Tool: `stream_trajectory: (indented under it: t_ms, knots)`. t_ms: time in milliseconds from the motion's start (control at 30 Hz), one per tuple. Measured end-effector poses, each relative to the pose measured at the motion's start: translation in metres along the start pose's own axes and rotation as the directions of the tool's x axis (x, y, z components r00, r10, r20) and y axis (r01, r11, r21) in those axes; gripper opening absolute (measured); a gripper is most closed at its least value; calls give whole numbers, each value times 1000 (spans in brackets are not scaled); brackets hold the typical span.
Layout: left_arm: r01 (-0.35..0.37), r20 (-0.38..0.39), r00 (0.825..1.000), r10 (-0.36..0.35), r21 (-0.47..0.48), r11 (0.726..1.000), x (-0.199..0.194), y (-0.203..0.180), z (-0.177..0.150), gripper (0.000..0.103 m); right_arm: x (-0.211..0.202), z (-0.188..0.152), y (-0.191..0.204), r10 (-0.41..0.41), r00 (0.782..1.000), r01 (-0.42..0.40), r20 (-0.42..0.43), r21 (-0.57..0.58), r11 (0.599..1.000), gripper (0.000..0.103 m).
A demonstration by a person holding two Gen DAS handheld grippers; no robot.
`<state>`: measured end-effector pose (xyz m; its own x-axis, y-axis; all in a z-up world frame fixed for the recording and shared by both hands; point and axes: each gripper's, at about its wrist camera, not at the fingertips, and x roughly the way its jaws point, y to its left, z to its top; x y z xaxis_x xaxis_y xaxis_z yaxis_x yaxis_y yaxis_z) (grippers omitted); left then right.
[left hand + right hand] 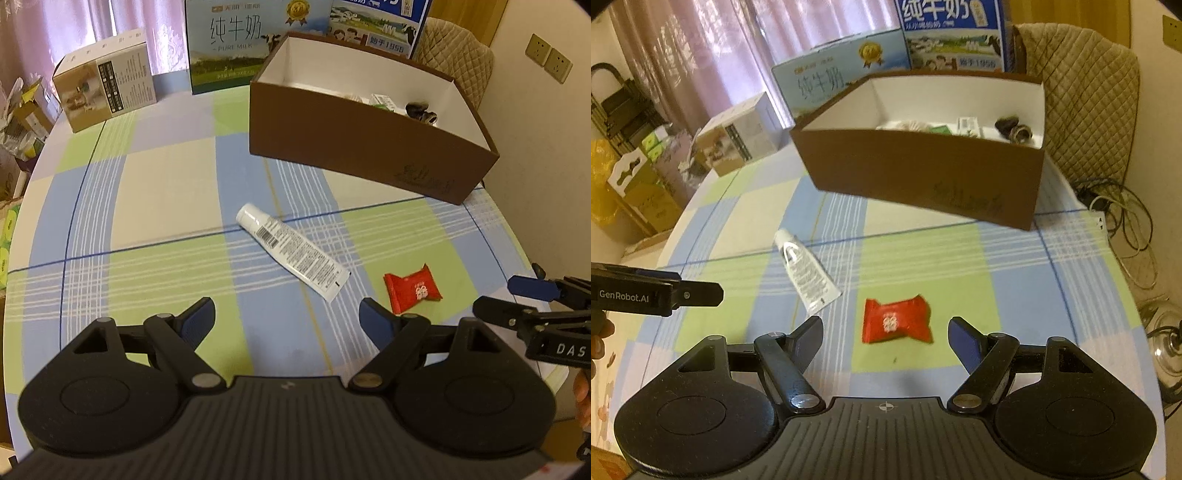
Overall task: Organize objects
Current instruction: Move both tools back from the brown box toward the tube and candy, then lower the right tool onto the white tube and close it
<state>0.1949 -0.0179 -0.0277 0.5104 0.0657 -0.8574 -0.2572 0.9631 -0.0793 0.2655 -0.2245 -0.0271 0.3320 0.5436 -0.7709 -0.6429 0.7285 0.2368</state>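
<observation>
A white tube [291, 252] with a barcode and fine print lies on the checked tablecloth, cap toward the far left. My left gripper [288, 317] stands open just short of the tube's flat end, nothing between its fingers. A red snack packet [895, 320] lies right of the tube [805, 271]; the packet [412, 291] shows in both views. My right gripper [886, 330] is open, with the packet lying just beyond and between its fingertips, untouched. Behind both stands an open brown box [369, 147] with a white inside, holding several small items. The same box [923, 173] fills the right wrist view's middle.
Milk cartons [236, 40] and a small printed box [105, 81] stand at the table's far edge. A quilted chair back [1086, 96] and cables [1123, 221] are at the right. Cardboard boxes sit on the floor at left [639, 192]. The right gripper's fingers [532, 288] show at the left view's right edge.
</observation>
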Motion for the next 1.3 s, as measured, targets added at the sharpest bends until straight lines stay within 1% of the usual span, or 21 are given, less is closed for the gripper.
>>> stream_trajectory:
  t_ms: [133,267,400,633,900,1033,1300]
  knots:
    - [-2,-12,1000,2,-4,1000,3,0,-3,83,6,-4,4,10,1000,-10,-17,-19,1000,72]
    - [-6,-25,1000,6,-8,1000,8,0,-6,83,14,-7,7,3,999,-4,-32,-43,999,72]
    - [-13,-37,999,12,-19,1000,13,4,-8,83,22,-8,11,19,999,-21,-45,-57,998,72]
    - [-53,-50,997,50,-64,997,20,23,-9,83,46,-4,27,46,997,-54,-69,-125,991,72]
    - [-109,-72,992,100,-135,985,28,59,-10,83,90,6,57,69,994,-89,-84,-256,963,72]
    - [-138,-71,989,128,-160,977,34,74,-10,83,119,11,69,57,994,-85,-92,-328,941,72]
    - [-184,-106,980,166,-202,962,51,105,-6,83,165,22,82,54,992,-95,-115,-390,916,72]
